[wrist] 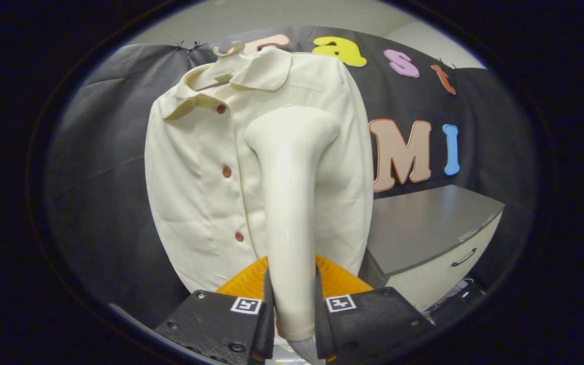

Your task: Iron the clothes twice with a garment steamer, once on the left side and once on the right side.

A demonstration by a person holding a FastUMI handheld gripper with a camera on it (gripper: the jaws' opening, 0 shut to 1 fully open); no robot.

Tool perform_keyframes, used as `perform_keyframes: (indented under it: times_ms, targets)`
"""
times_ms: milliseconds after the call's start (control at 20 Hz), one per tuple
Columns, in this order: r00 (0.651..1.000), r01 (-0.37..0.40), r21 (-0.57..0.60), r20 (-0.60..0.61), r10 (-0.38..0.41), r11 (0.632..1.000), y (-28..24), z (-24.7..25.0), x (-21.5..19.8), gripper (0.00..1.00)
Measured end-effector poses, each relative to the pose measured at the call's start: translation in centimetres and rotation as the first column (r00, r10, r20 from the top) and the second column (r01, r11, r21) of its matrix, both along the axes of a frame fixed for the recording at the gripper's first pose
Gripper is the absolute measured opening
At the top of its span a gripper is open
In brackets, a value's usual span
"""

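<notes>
Against the shirt [206, 172] — tool [292, 304] clamping steamer [289, 203].

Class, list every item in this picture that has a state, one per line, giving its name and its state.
Gripper: shut on the steamer handle.
Steamer: held upright, head up against the shirt front.
Shirt: hanging on a hanger, buttoned, collar folded down.
Hanger: hooked at the top of the booth wall, carrying the shirt.
Cabinet drawer: closed.

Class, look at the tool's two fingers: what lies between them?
In the gripper view, the cream garment steamer stands upright between the tool's fingers, both pressing its handle; its head reaches up before the hanging shirt.
</notes>
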State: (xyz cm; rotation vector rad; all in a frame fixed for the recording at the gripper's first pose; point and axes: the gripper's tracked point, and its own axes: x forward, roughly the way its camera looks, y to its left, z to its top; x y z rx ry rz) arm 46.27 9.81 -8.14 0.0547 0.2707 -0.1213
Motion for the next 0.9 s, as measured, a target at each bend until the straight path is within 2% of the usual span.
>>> perform_keyframes:
  times_ms: [350,900]
  targets:
    - [0.994,-0.022,0.014,-0.106,0.023,1.000,-0.7,-6.2,-0.7,0.32]
    - [0.964,-0.036,0.058,-0.261,0.050,0.998,-1.1,-15.5,-3.5,0.32]
